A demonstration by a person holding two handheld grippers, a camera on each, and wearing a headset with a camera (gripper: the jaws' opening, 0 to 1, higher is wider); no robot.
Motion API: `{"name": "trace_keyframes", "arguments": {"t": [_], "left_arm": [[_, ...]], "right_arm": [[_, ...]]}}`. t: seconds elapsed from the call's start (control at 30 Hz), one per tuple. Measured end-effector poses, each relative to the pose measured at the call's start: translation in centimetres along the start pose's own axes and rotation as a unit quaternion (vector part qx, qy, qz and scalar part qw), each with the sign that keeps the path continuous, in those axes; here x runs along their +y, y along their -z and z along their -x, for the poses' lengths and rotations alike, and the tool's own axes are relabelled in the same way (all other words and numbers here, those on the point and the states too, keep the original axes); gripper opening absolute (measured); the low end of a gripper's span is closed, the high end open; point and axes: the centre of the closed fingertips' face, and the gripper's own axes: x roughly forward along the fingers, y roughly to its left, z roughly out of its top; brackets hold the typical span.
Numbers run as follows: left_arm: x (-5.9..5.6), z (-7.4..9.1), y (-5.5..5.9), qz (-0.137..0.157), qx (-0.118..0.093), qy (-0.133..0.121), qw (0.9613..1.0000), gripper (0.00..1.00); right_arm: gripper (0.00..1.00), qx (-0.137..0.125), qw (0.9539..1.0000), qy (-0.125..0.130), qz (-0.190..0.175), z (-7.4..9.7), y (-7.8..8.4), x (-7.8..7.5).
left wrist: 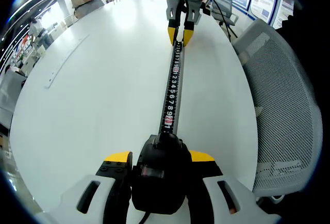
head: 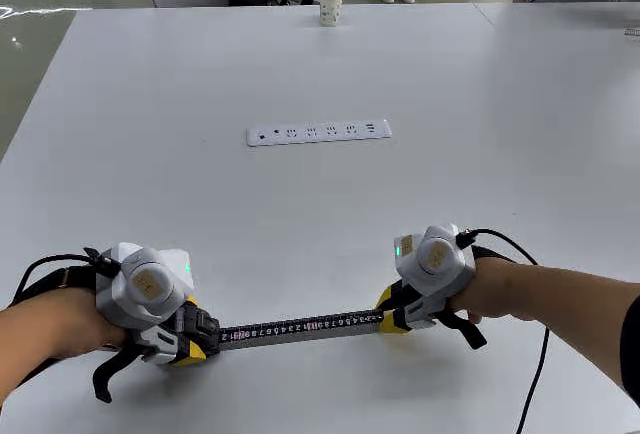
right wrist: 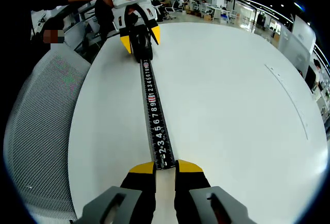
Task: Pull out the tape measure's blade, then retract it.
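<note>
Left gripper (left wrist: 160, 157) clamps tape measure (left wrist: 157, 182) | right gripper (right wrist: 165, 167) pinches blade (right wrist: 153, 115) tip | white table (head: 300, 64): power strip (head: 319, 132), paper cup (head: 330, 6)

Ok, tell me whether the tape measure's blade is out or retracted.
Out: the numbered blade stretches from the case in the left gripper to the right gripper, shut on its tip.

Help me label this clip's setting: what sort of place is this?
Probably an open-plan office or lab: a large white table with a power strip and a paper cup, a mesh chair beside it, and rows of desks behind.
</note>
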Motion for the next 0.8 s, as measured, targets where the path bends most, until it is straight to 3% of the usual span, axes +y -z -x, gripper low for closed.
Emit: {"name": "trace_keyframes", "arguments": {"t": [0.8], "left_arm": [[0.13, -0.11, 0.04, 0.001, -0.001, -0.001, 1.0, 0.37]], "right_arm": [[0.09, 0.003, 1.0, 0.002, -0.005, 0.36, 0.71, -0.1]]}}
